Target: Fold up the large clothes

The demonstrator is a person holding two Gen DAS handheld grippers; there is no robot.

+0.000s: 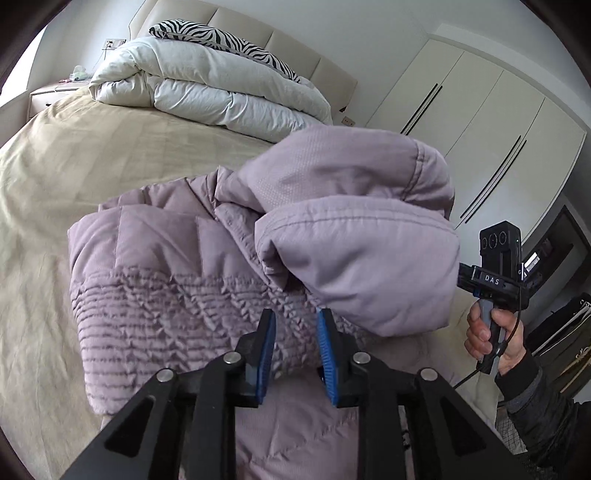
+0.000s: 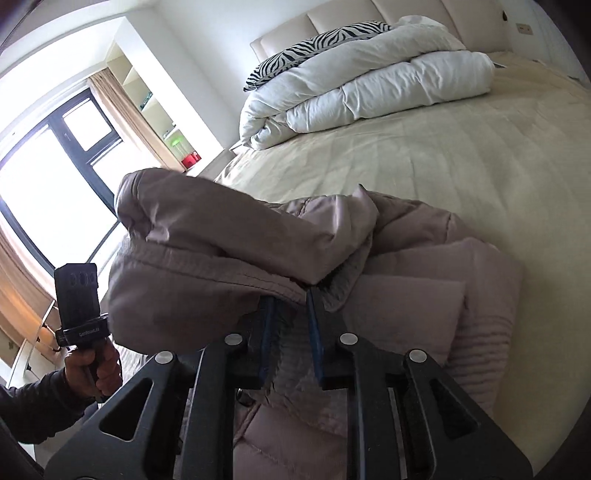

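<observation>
1. The left gripper (image 1: pixel 295 325) sits nearest its own camera, jaws released with a clear gap between the blue pads (image 1: pixel 267 354); quilted fabric shows through the gap, and nothing is pinched.
2. The right gripper (image 2: pixel 291 306) has its jaws only a little apart, their tips tucked under a hanging fold of cloth. Whether they pinch that fold, I cannot tell.
3. The jacket (image 1: pixel 184 266), a puffy mauve one, lies on the bed's near part, partly folded. Its ribbed, gathered band faces the left gripper, and a thick padded section (image 1: pixel 354 236) is raised above the rest, drooping over toward the right side.
4. In the right wrist view the same jacket (image 2: pixel 406 302) lies just ahead of the jaws, the raised section (image 2: pixel 207 258) bulging to the left.
5. The right hand (image 1: pixel 495 339) grips its handle beside the jacket; the left hand (image 2: pixel 92 369) shows likewise in the other view.
6. Beyond, the bed (image 1: pixel 92 155) carries a tan sheet.
7. Farther back rests a folded white duvet (image 1: pixel 207 88), with a zebra-striped pillow (image 1: pixel 221 40) on top, against the headboard (image 1: pixel 258 26).
8. White wardrobe doors (image 1: pixel 480 110) stand to the right.
</observation>
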